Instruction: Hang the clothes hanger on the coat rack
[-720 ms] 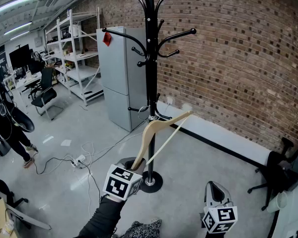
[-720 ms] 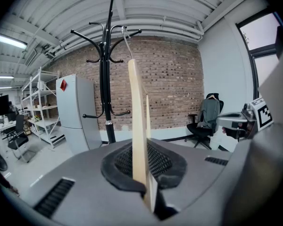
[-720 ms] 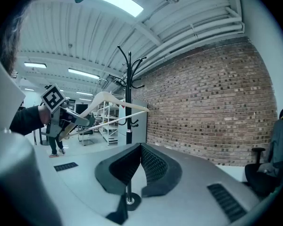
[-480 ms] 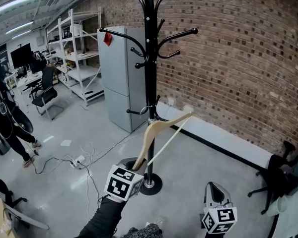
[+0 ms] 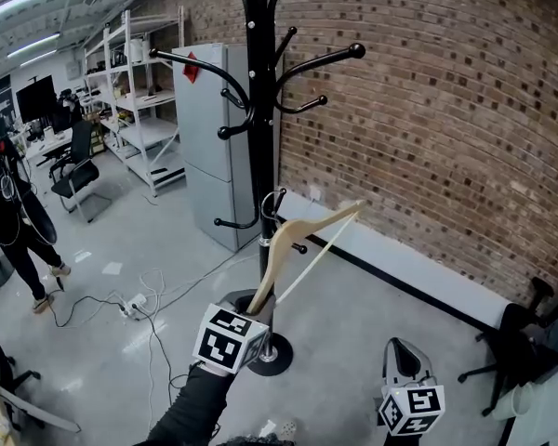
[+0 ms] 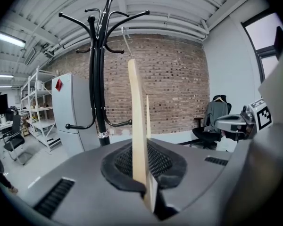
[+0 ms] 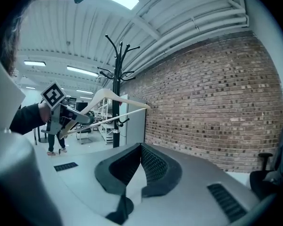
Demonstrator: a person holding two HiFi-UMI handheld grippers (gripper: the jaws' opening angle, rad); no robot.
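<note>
Wooden clothes hanger (image 5: pixel 277 249) is clamped by one end in the left gripper (image 5: pixel 253 305), whose jaws are pressed tight on it, just in front of the black coat rack (image 5: pixel 259 147), its hook near the pole. Right of the rack, the right gripper (image 5: pixel 405 359) has its jaws together, holding nothing.

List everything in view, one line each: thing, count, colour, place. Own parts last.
coat rack: 1, black, centre
clothes hanger: 1, pale wood, in left tongs
brick wall: 1, red-brown, right
cabinet: 1, grey, behind rack
shelving: 1, white, far left
office chairs: 2, black, far left and lower right
floor cables: several, white, left floor
bystander: 1, dark clothes, left edge
left tongs: 1, grey, shut on clothes hanger
right tongs: 1, grey, shut, empty, lower right
sleeve: 1, dark, behind left tongs
</note>
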